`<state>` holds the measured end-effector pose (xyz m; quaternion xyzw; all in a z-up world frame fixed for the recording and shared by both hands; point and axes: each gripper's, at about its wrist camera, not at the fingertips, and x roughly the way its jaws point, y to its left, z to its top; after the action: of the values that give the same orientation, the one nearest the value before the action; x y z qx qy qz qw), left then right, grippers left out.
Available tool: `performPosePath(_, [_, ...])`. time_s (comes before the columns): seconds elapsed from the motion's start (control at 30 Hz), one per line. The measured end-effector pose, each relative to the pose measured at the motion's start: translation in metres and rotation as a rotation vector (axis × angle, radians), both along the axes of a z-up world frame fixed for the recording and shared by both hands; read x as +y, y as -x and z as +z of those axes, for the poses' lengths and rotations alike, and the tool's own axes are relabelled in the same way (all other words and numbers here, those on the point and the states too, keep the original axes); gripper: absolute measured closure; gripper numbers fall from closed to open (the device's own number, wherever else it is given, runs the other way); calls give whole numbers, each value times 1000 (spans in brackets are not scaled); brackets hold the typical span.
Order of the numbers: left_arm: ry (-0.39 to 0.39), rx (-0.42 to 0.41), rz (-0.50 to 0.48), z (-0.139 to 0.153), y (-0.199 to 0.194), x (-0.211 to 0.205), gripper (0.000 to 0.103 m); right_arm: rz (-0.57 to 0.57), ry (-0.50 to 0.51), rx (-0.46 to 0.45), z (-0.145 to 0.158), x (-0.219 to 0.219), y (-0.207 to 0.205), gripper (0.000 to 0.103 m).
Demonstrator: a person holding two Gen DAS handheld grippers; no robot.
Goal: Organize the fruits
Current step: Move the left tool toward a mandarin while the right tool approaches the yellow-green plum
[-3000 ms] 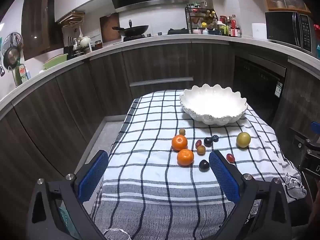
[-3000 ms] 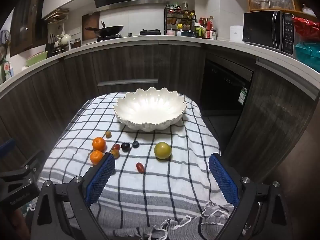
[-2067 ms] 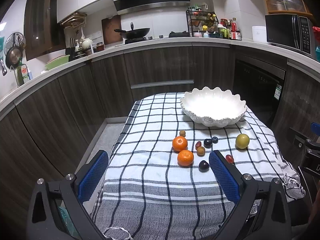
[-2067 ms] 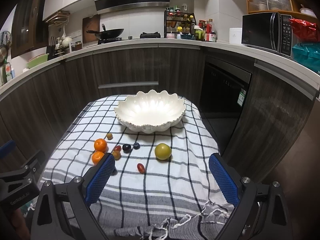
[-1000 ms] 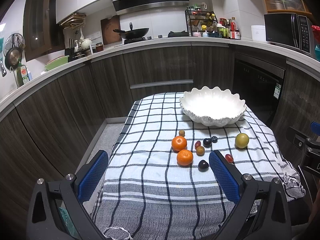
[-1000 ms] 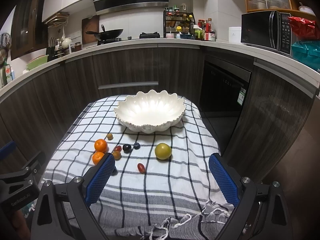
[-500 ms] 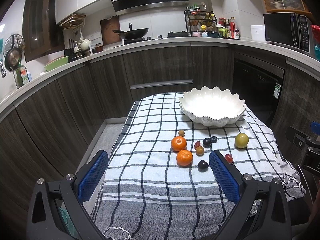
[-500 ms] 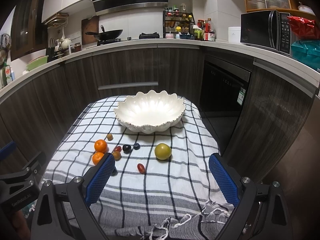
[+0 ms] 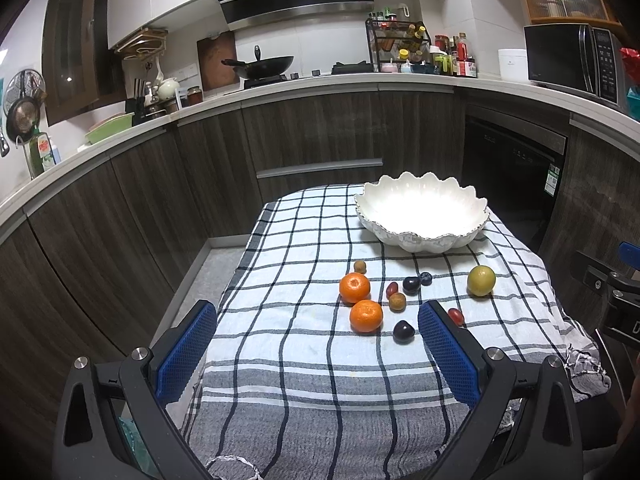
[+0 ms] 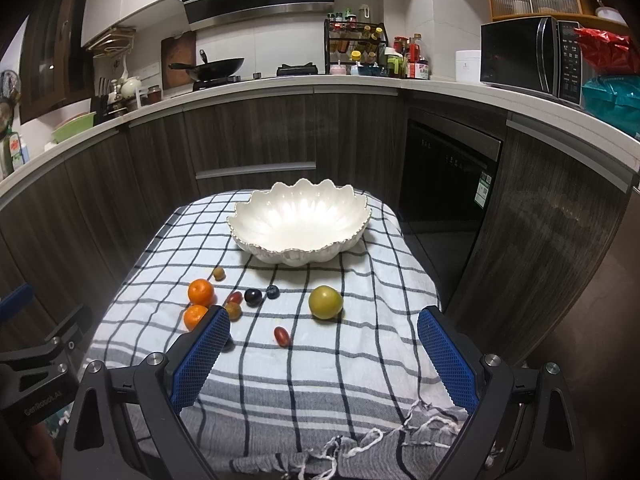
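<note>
An empty white scalloped bowl stands at the far end of a checked cloth. In front of it lie two oranges, a yellow-green fruit, dark plums, a blueberry, small brown fruits and a red grape tomato. My left gripper hangs open above the cloth's near left part, nothing between its blue pads. My right gripper is open over the near right part, also empty.
Dark wood cabinets curve around the table under a white counter with a wok, spice rack and microwave. A black dishwasher front stands to the right. The cloth's fringe hangs over the near edge.
Only slight camera sway; both grippers stay open and hover in nearly the same place. No fruit has moved.
</note>
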<state>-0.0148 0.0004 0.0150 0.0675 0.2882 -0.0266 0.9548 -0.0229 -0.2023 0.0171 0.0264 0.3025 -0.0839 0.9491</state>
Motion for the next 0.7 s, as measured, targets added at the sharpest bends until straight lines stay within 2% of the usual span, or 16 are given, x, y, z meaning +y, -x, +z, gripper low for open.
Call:
performPosePath(0.57, [-23, 55, 8, -20, -31, -4, 1, 14, -2, 41, -14, -2, -23, 7])
performPosePath(0.7, [-34, 47, 15, -21, -37, -6, 1, 17, -4, 60, -18, -2, -32, 7])
